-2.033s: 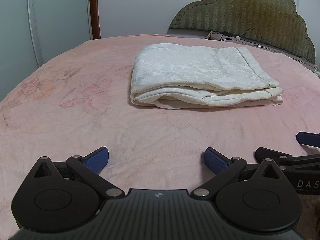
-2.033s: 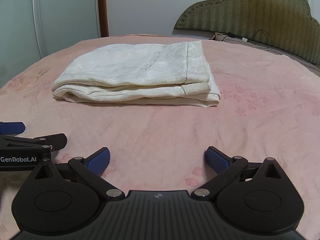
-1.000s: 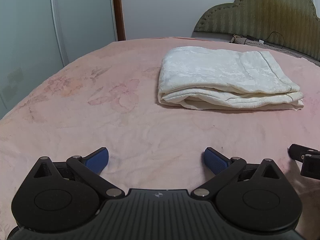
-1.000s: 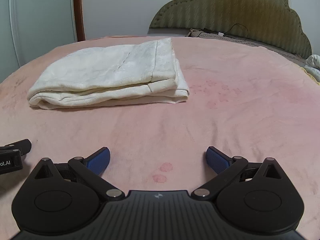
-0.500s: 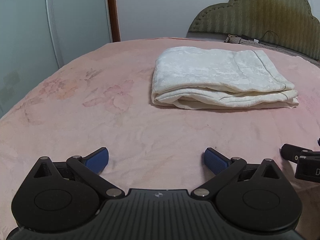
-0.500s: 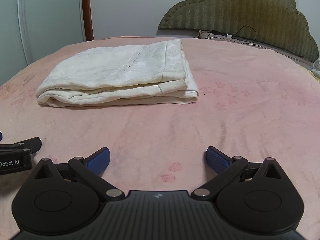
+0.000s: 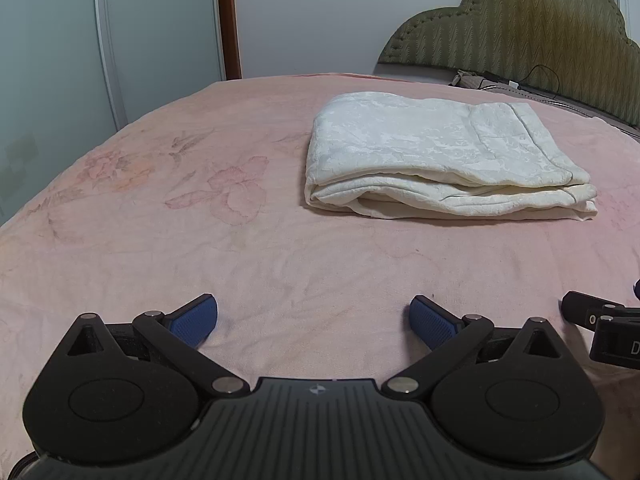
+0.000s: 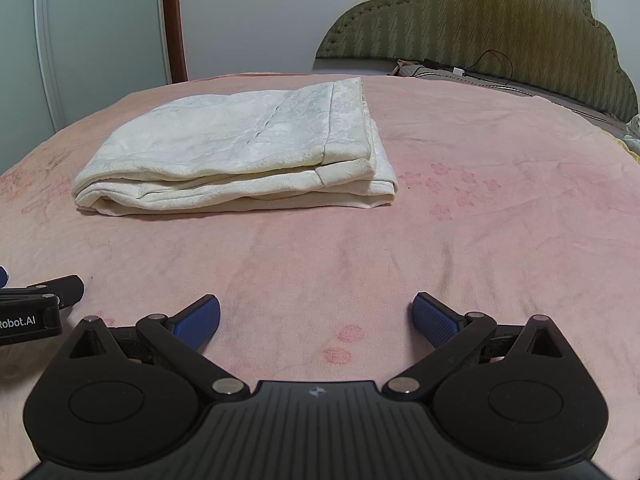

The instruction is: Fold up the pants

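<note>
Cream-white pants [image 7: 436,152] lie folded into a flat rectangular stack on the pink bedspread [image 7: 200,232]. In the right wrist view the same folded pants [image 8: 244,148] sit left of centre, hem edge to the right. My left gripper [image 7: 314,318] hovers open over bare bedspread, well short of the stack, its blue pads [image 7: 194,320] empty. My right gripper [image 8: 316,320] is open too, nothing between its fingers. Each gripper's black body shows at the edge of the other's view: the right one [image 7: 600,324], the left one [image 8: 36,304].
A padded olive headboard [image 8: 480,20] stands at the far right, with a cable and small items [image 8: 452,70] at its base. Pale wardrobe doors [image 7: 100,40] and a brown door frame [image 7: 228,20] stand beyond the bed's far left edge.
Both grippers swung left and right slightly over the last two seconds while staying low and back from the pants. The folded stack has not moved. Both stayed open.
</note>
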A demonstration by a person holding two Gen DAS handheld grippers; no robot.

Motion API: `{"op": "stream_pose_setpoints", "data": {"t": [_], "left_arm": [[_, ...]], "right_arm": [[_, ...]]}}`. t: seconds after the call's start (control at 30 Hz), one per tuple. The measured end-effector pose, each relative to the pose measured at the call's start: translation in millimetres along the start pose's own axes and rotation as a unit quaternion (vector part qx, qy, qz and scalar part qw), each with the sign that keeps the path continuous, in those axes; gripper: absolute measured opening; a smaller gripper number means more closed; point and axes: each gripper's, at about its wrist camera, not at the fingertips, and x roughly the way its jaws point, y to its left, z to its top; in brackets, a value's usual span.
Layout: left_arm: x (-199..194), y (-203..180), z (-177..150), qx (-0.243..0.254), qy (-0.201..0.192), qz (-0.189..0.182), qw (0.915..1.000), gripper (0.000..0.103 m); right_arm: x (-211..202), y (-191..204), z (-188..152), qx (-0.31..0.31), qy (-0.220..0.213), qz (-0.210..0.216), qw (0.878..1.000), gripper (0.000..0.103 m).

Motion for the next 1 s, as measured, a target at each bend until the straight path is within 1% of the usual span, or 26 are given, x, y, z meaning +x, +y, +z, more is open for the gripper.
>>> {"op": "stream_pose_setpoints", "data": {"t": [1.0], "left_arm": [[1.1, 1.1, -0.5, -0.007, 0.003, -0.005, 1.0, 0.103]], "right_arm": [[-0.1, 0.0, 0.1, 0.0, 0.0, 0.0, 1.0, 0.103]]}}
